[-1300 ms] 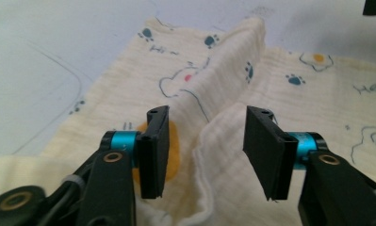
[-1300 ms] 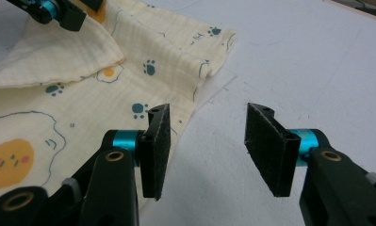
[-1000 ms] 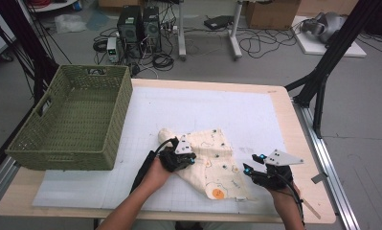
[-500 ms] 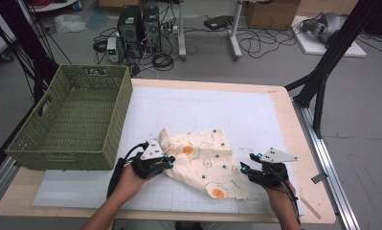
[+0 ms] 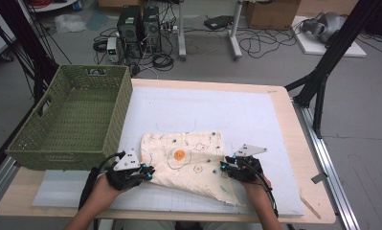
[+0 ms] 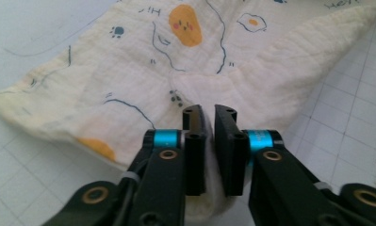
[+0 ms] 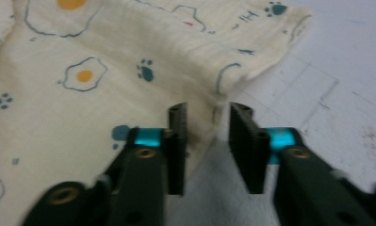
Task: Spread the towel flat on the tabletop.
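Note:
A cream cloth (image 5: 188,163) printed with fried eggs and paw prints lies spread on the white mat, with its near right part folded under. My left gripper (image 5: 148,173) is at the cloth's near left corner. In the left gripper view a fold of cloth (image 6: 129,70) sits in the narrow gap of the left gripper (image 6: 209,113). Those jaws have just been opening and the pads do not press it. My right gripper (image 5: 225,167) is at the cloth's right edge. It has just been closing, and the right gripper (image 7: 207,113) stands open with the cloth's edge (image 7: 105,47) between the jaws.
A green woven basket (image 5: 59,148) stands empty at the table's left, close to my left hand. The white gridded mat (image 5: 203,110) covers most of the wooden table (image 5: 284,120). Black stand legs and cables lie on the floor beyond.
My left gripper has drawn the cloth's corner left and toward the person, so the bunched cloth now lies spread out. The right gripper has sunk onto the cloth's right edge.

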### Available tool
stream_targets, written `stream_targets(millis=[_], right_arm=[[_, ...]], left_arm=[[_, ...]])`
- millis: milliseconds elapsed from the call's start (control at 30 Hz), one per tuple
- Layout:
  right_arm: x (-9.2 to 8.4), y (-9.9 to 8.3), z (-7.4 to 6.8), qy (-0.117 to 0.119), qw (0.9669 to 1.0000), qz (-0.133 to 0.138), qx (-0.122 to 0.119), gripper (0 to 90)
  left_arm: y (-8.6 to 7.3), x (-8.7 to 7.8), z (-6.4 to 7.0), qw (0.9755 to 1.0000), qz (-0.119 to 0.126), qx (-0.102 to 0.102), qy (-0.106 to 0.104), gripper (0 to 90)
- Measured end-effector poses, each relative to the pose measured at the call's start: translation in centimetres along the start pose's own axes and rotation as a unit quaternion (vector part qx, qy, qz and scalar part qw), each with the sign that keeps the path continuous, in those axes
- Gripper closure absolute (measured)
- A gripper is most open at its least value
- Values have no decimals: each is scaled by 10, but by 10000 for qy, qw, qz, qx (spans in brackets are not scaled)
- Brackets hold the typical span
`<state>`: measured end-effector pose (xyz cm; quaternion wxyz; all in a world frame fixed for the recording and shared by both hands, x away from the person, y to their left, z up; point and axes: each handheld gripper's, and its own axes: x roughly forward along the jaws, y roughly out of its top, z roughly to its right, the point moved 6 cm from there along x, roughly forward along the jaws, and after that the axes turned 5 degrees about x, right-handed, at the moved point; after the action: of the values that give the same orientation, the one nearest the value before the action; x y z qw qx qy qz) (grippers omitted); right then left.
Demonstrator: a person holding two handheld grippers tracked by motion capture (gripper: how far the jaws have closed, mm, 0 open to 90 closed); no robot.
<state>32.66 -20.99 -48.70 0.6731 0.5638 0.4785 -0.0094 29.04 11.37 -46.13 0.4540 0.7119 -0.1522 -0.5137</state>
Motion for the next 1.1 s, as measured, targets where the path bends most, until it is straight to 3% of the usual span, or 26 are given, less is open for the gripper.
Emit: stream_targets(millis=[33,67,100,133,200,233,367,400,500,600,633,700,733,767,800,833,900,967,1100], right_arm=[[0,0,-4,37,9999,-51,-132,842],[-1,0,-4,16,9998,-62,-183,862],[-1,0,-5,-13,9998,-85,-201,868],[-2,0,-4,-44,9997,-90,-210,869],[-6,-1,0,-167,9996,-122,-196,870],[-9,-3,2,-214,9995,-158,-187,871],[-21,-6,10,-456,9987,-186,-161,871],[-31,-9,14,-577,9979,-241,-166,871],[-43,-18,17,-637,9971,-370,-168,871],[-51,-31,17,-516,9975,-455,-158,860],[-53,-33,17,-508,9976,-449,-135,835],[-56,-32,19,-344,9990,-283,30,726],[-56,-32,19,-344,9990,-283,30,726],[-59,-25,21,-346,9993,-90,77,658],[-59,-25,21,-346,9993,-90,77,658],[-58,-17,23,-404,9992,20,64,600],[-57,-13,24,-435,9990,85,80,567],[-47,-1,30,-592,9980,226,79,473],[-34,10,33,-623,9976,267,128,405]], left_arm=[[0,-1,-2,9999,43,-116,32,616],[1,-2,-5,9997,81,-202,109,543],[4,-6,-13,9986,233,-351,320,486],[6,-8,-17,9978,316,-436,398,461],[8,-9,-20,9967,404,-529,475,440],[11,-10,-28,9945,506,-677,620,432],[12,-6,-39,9917,512,-845,824,426],[12,-3,-43,9907,484,-918,878,425],[14,14,-54,9888,237,-1046,1040,425],[15,25,-59,9870,150,-1160,1105,423],[16,31,-61,9857,162,-1227,1148,423],[16,42,-64,9855,36,-1225,1174,423],[16,46,-65,9860,-61,-1164,1193,423],[16,50,-65,9861,-77,-1115,1233,429],[17,53,-65,9862,-89,-1047,1278,429],[16,55,-66,9858,-146,-972,1362,451],[15,60,-68,9846,-195,-1001,1417,453],[12,67,-68,9839,-275,-1053,1415,452],[13,68,-65,9845,-248,-975,1436,472]])
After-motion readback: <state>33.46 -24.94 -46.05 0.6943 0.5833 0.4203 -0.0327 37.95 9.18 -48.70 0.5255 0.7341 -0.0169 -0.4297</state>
